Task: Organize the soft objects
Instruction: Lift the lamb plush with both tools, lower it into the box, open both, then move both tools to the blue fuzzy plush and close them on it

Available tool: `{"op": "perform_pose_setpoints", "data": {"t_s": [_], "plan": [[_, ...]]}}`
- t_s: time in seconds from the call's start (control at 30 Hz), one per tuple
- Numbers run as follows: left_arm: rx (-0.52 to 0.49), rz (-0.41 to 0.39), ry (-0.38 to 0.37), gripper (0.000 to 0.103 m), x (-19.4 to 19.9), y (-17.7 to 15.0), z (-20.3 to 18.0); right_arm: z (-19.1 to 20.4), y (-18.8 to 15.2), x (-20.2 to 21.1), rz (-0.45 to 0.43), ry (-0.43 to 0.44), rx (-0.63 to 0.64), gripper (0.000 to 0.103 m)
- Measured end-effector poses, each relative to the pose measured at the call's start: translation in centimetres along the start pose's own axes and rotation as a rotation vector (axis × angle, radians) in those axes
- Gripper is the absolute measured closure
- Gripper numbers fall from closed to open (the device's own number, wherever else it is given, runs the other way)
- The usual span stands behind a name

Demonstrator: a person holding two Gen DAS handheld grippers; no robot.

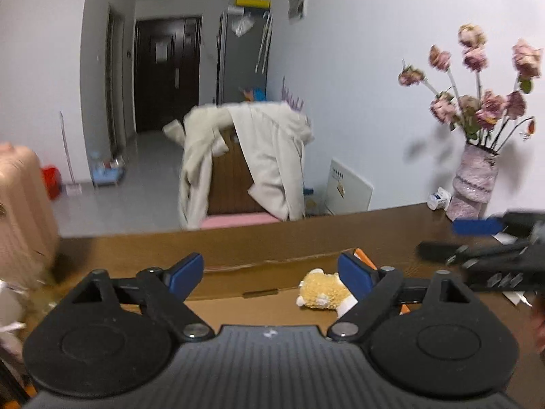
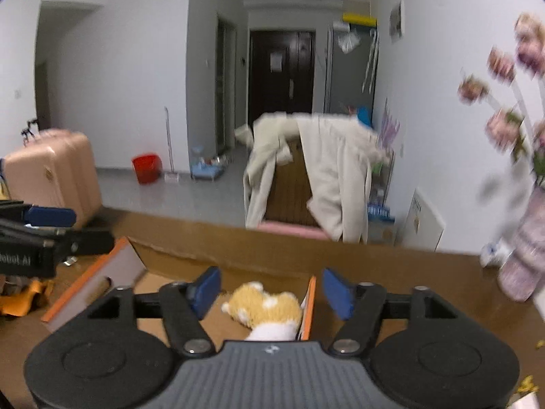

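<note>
A yellow and white plush toy (image 1: 323,293) lies inside an open cardboard box (image 1: 238,301) on the brown table; it also shows in the right wrist view (image 2: 265,308), in the box (image 2: 170,259) near its orange-edged right flap. My left gripper (image 1: 270,274) is open and empty above the box, with the toy beside its right finger. My right gripper (image 2: 270,289) is open and empty, with the toy below and between its fingers. Each gripper appears in the other's view: the right (image 1: 483,238) and the left (image 2: 51,228).
A pink vase of dried roses (image 1: 473,184) stands at the table's right end, with a small white bottle (image 1: 439,199) beside it. Beyond the table stand a chair draped with a cream coat (image 2: 327,170), a pink suitcase (image 2: 51,173) and a red bucket (image 2: 146,167).
</note>
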State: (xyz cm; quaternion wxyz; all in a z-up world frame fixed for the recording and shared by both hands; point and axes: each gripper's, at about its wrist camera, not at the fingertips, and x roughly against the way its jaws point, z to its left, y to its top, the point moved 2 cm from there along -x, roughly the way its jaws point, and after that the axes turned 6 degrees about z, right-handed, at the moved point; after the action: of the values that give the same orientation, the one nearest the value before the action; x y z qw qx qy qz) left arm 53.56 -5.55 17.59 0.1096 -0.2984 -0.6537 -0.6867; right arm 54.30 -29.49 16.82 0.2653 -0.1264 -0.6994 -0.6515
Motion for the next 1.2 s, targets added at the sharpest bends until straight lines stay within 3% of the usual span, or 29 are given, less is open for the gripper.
{"op": "perform_pose_setpoints", "data": {"t_s": [0.23,0.47,0.6,0.67,0.8,0.93,1.1,1.2], "plan": [[-0.038,-0.082,0.04,0.004,10.2,-2.5,-1.4,1.2,-0.8,10.5,-0.091,-0.002,0.052,0.019],[-0.021,-0.131,-0.006,0.001,18.4,-12.5,-2.5,3.7,-8.7,19.3,-0.191,0.07,0.065,0.013],[-0.029,-0.165,0.026,0.0,22.0,-18.4,-3.1,5.1,-14.1,22.6,-0.262,0.124,0.05,0.0],[-0.004,-0.195,0.057,0.0,23.6,-20.9,-3.3,6.2,-16.8,24.0,-0.287,0.136,0.07,0.0],[0.056,-0.218,0.07,0.0,26.0,-24.9,-3.9,8.3,-21.6,26.2,-0.302,0.113,0.128,0.0],[0.037,-0.216,0.068,0.0,27.3,-28.2,-4.9,9.4,-26.2,27.3,-0.277,0.087,0.122,0.0],[0.0,-0.149,0.049,0.0,26.5,-29.7,-6.6,9.2,-29.7,26.9,-0.188,0.151,0.048,0.0],[-0.025,-0.137,0.063,0.0,25.7,-29.6,-7.4,8.8,-30.4,26.3,-0.169,0.137,0.035,0.0]]}}
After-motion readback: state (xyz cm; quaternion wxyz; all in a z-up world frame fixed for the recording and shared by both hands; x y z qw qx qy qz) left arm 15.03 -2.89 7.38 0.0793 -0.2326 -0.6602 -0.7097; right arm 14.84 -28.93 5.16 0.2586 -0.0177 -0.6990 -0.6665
